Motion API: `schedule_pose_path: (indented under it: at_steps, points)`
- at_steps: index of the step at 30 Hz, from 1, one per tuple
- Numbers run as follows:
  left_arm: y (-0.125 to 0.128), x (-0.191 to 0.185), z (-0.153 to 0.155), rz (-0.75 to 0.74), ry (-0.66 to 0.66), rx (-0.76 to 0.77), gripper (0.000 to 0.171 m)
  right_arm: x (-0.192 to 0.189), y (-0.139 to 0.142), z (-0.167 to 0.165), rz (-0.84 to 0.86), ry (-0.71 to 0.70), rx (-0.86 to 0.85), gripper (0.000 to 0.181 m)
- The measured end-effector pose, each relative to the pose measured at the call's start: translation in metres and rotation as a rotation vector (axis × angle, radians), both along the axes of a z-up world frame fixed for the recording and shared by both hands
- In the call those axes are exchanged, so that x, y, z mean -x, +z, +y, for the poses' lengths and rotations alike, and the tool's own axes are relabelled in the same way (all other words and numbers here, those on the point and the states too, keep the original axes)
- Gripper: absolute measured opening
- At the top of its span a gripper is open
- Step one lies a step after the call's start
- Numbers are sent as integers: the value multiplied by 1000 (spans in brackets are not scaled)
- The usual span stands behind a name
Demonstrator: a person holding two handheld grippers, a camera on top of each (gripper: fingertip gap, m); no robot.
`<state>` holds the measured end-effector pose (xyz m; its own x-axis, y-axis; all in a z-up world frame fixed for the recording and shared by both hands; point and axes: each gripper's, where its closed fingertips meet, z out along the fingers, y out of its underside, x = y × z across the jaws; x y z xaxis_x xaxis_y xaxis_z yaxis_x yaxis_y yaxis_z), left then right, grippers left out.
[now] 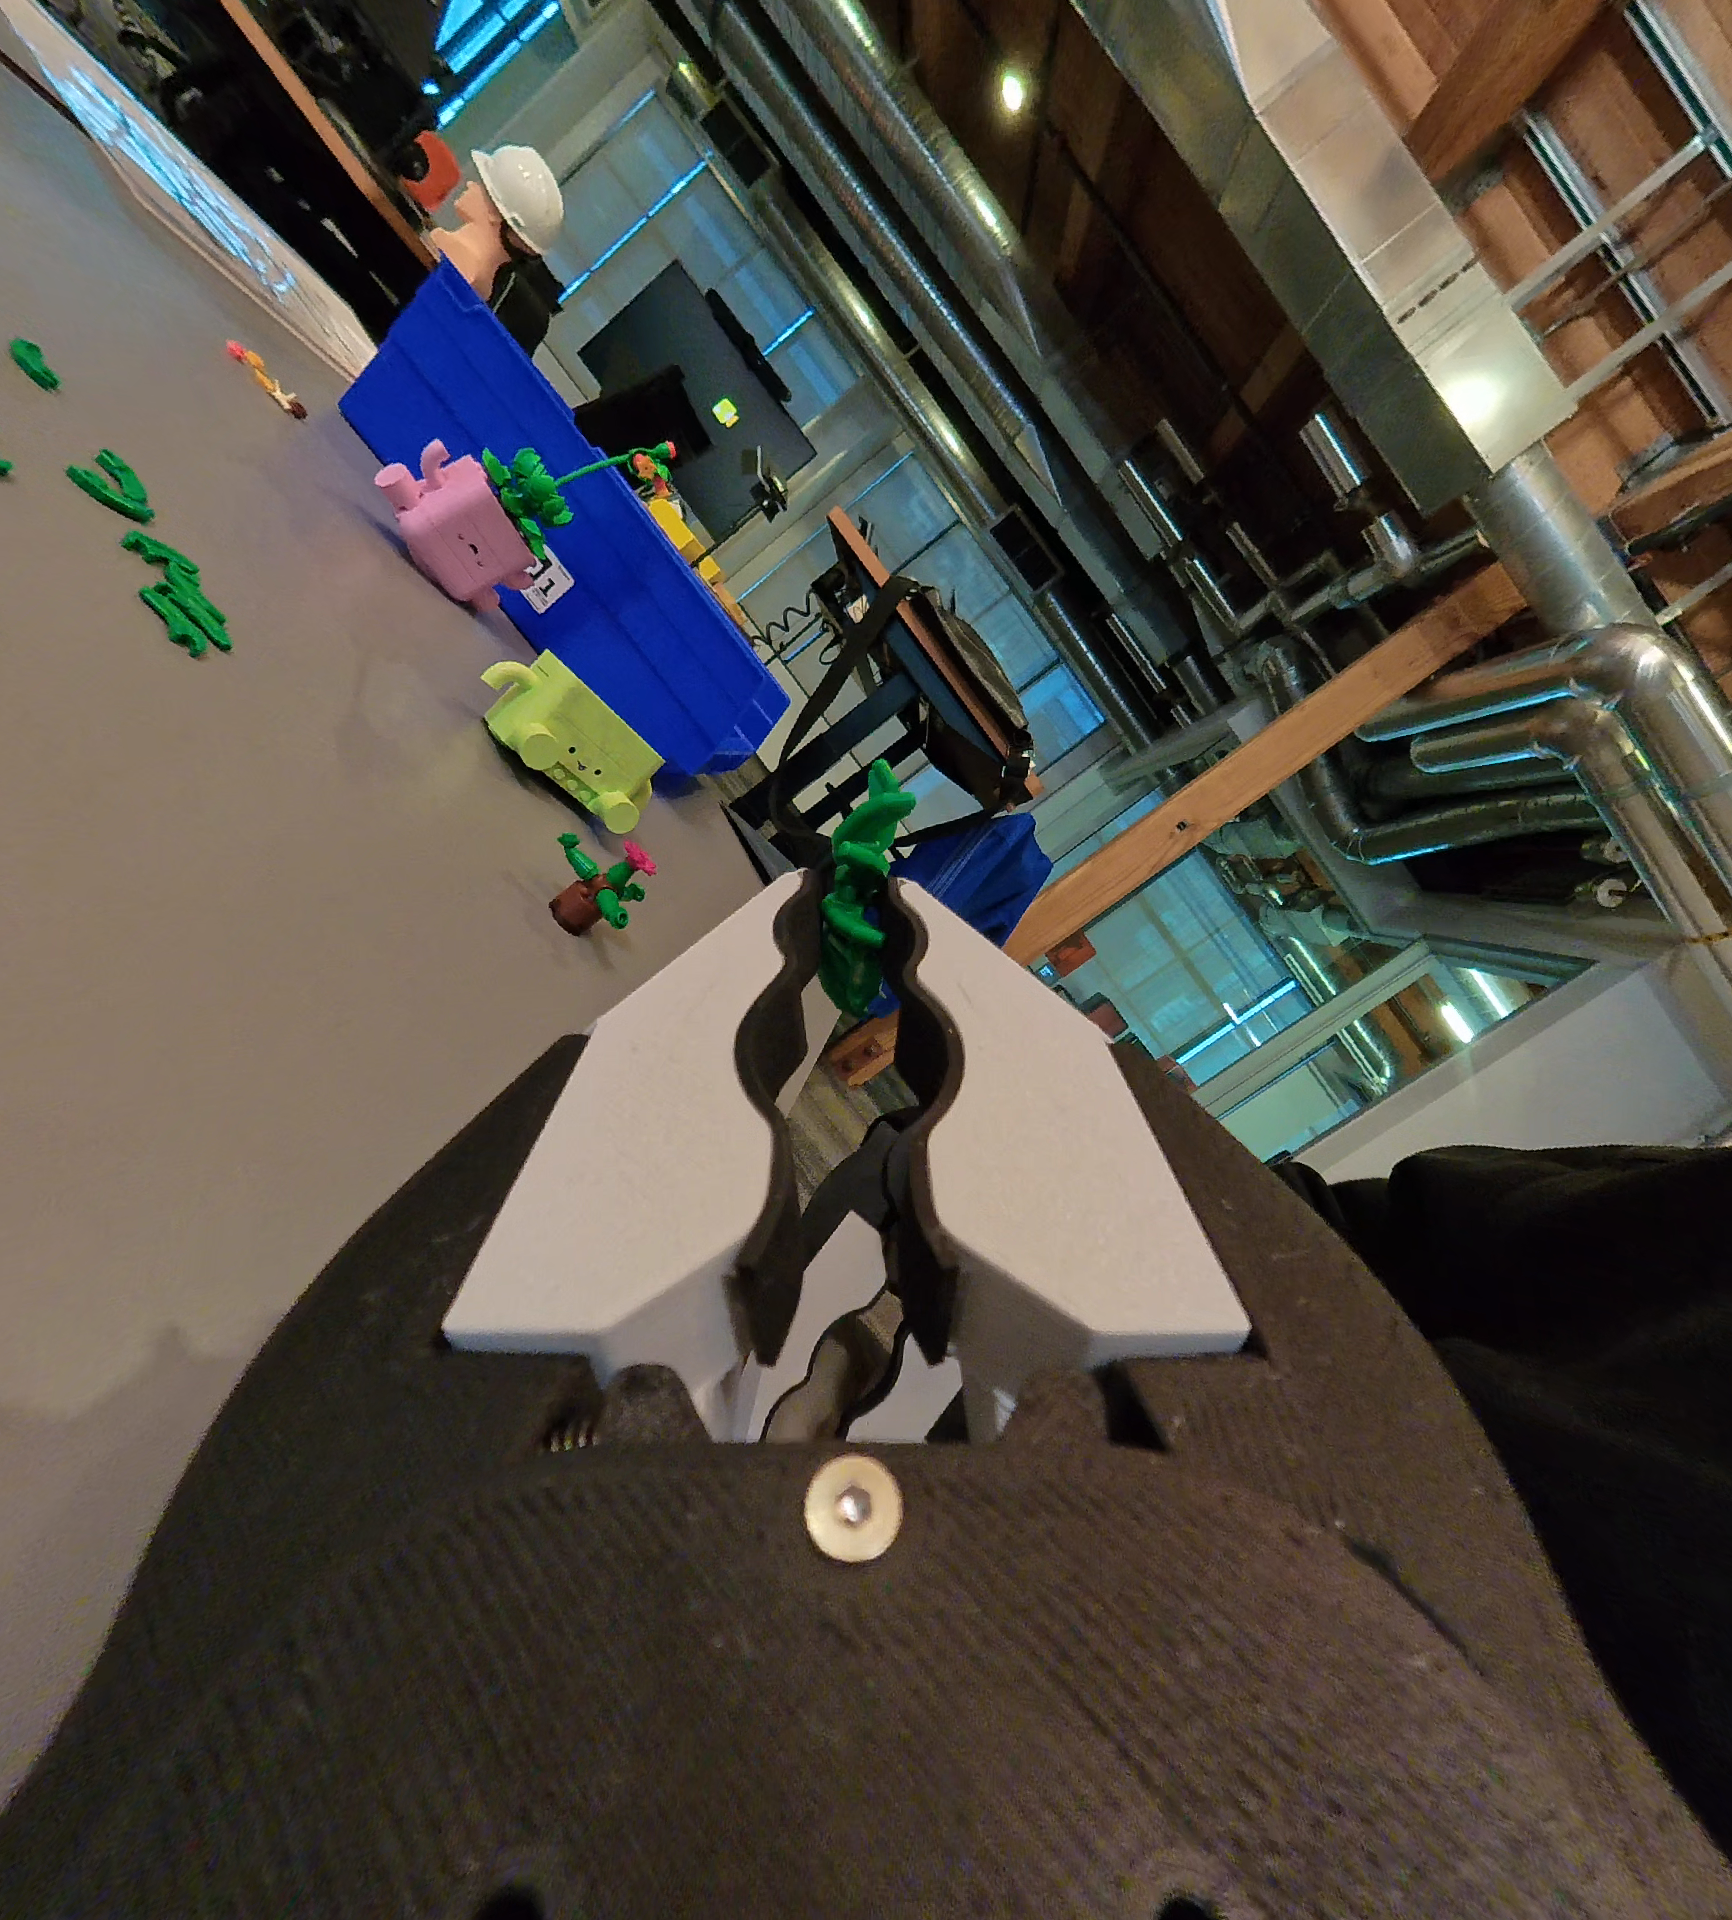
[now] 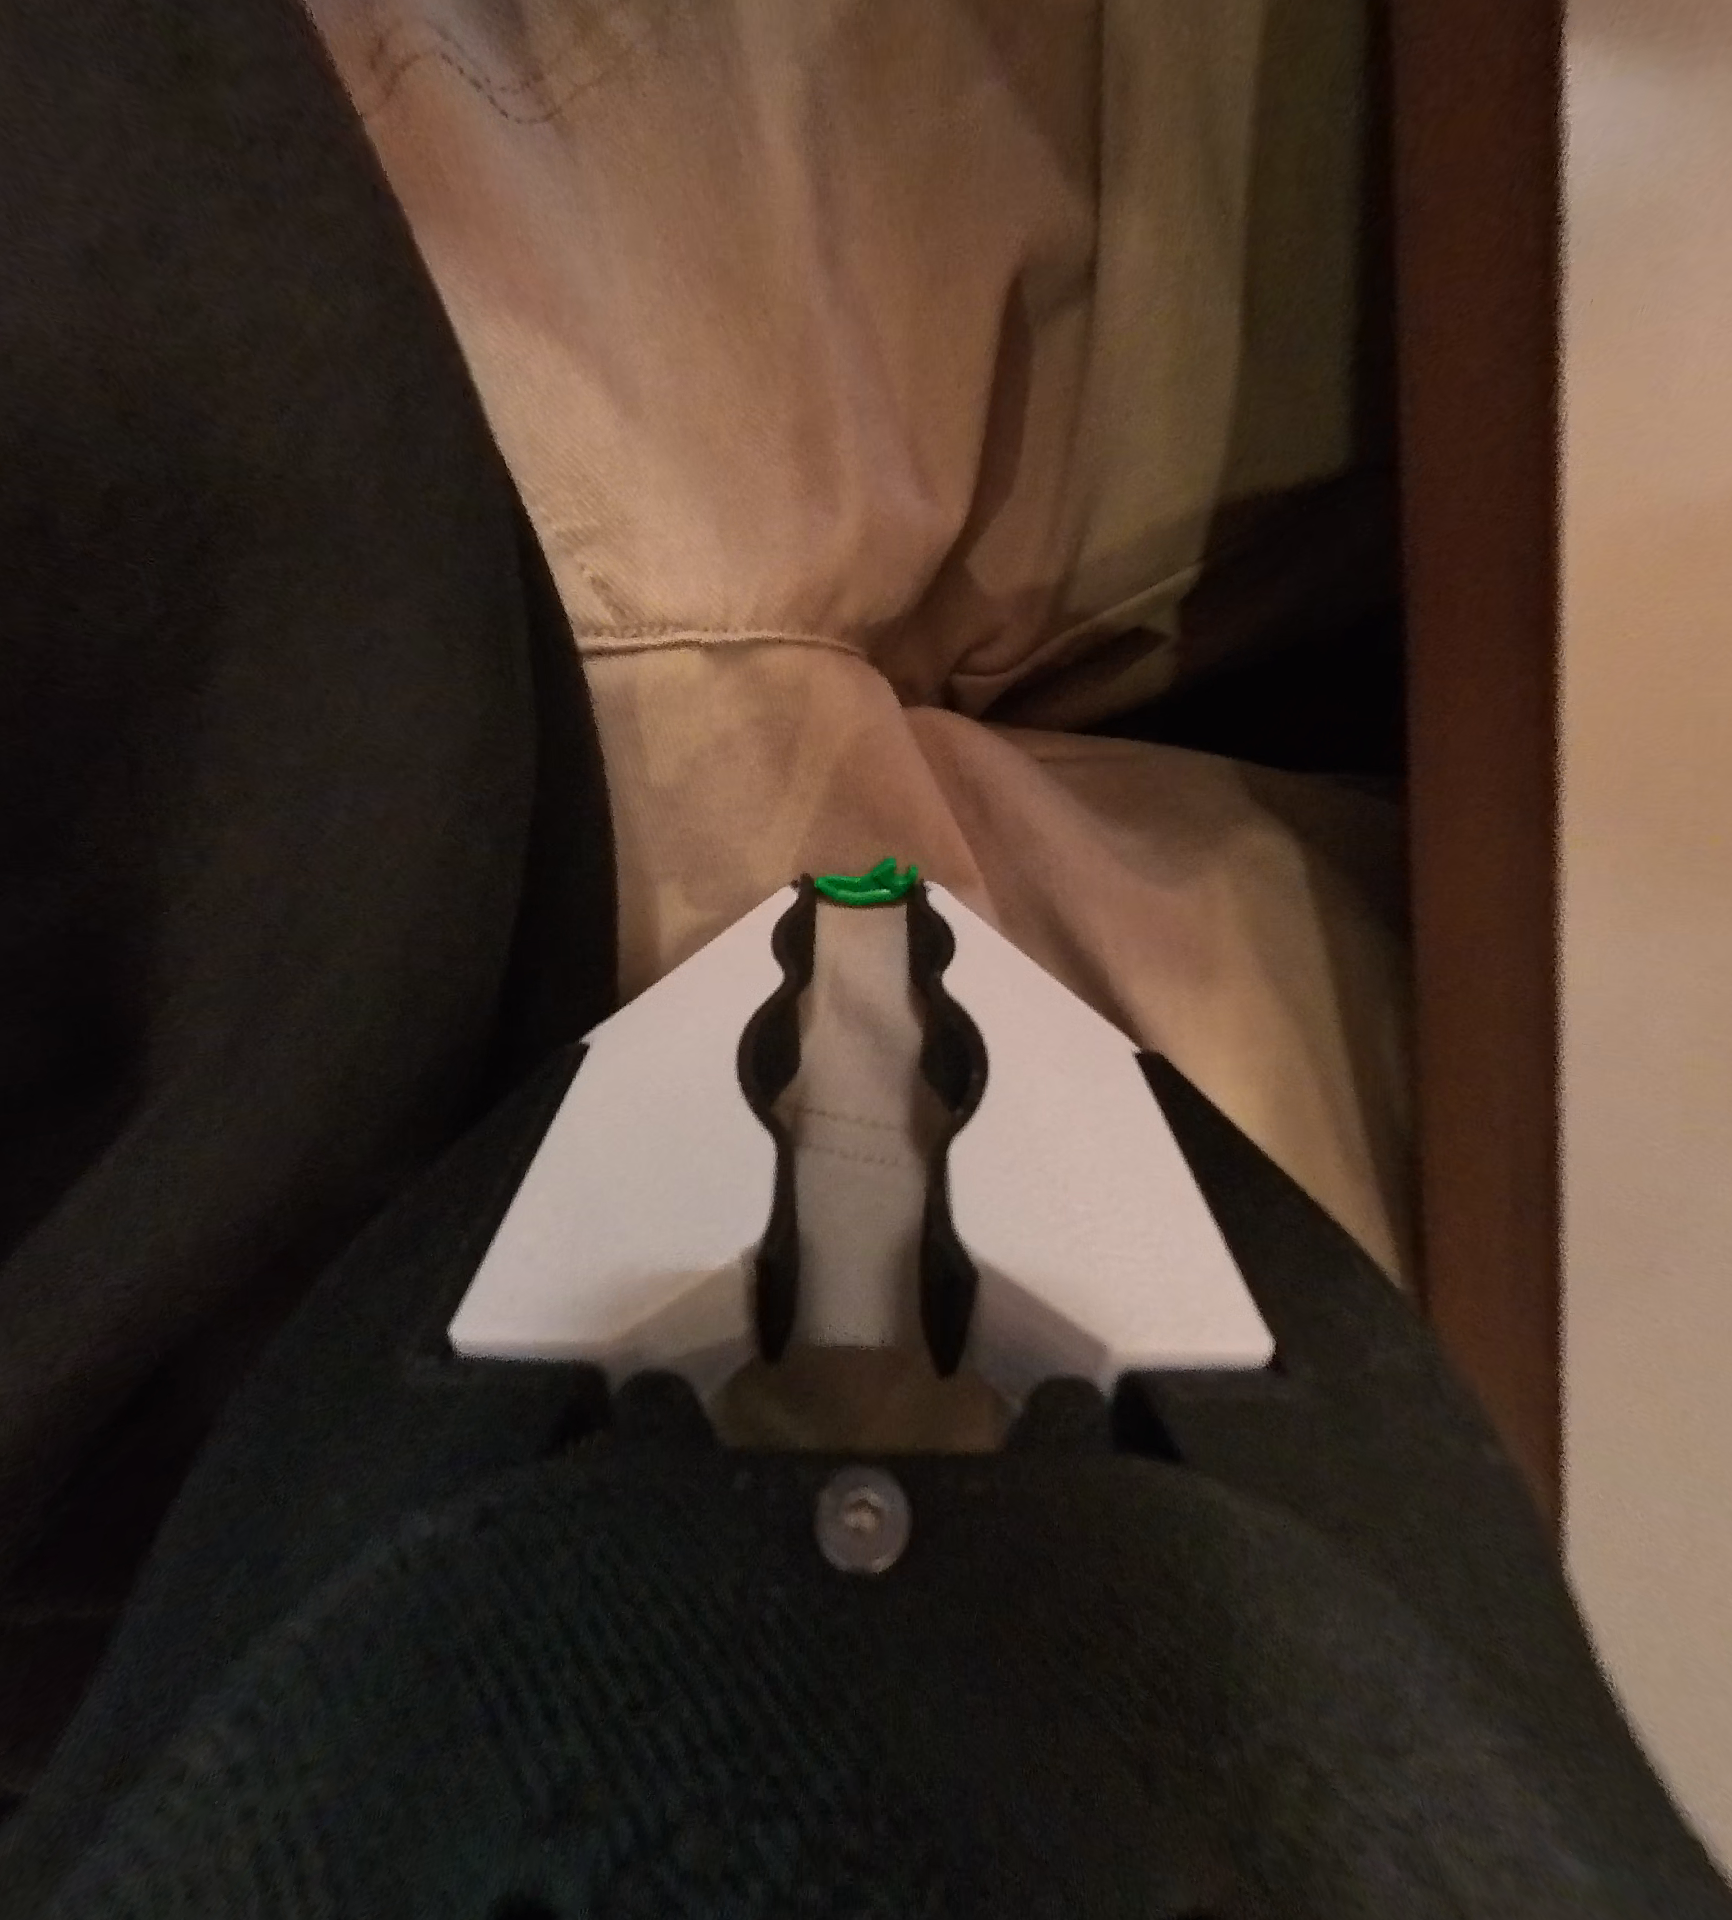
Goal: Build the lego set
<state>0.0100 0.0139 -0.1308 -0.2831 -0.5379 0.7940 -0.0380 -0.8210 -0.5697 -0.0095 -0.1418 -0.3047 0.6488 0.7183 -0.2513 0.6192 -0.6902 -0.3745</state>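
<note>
Both our grippers grip green leafy lego pieces off the grey table (image 1: 166, 935).

On the table by the long blue plastic bin (image 1: 571, 540) stand a pink blocky lego pot (image 1: 451, 530) with a leafy stem, a lime-green blocky lego pot (image 1: 581, 743), a small brown lego pot with pink flower (image 1: 600, 888), and scattered green curved lego stems (image 1: 62, 499). Our left gripper (image 1: 857, 894) is clenched on a green lego leaf cluster (image 1: 867, 894) that juts past the fingertips. Our right gripper (image 2: 862, 894) pinches a small green lego sprig (image 2: 864, 885) at the very fingertips, before beige cloth (image 2: 841, 468).
</note>
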Motion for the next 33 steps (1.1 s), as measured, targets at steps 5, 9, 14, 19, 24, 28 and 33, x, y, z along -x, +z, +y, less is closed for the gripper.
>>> schedule_pose_path:
  at_steps: [5,9,14,19,24,28,33]
  points:
    - [0,0,1,-1,2,2,8,-6,8,0,8,-39,-35,16]
    - [0,1,1,-3,1,6,8,-13,28,1,31,-97,-76,17]
    - [-1,0,0,1,-3,3,8,-50,65,7,-92,-154,-177,17]
    - [-2,-2,-2,7,-6,-2,8,-104,85,12,-264,-186,-210,17]
    - [-4,-2,-1,17,0,-8,8,-132,75,11,-373,-157,-162,17]
    - [-6,-2,0,21,2,-7,8,-135,69,10,-404,-121,-130,17]
    - [-5,-2,1,17,0,-1,8,-134,64,11,-418,-100,-117,17]
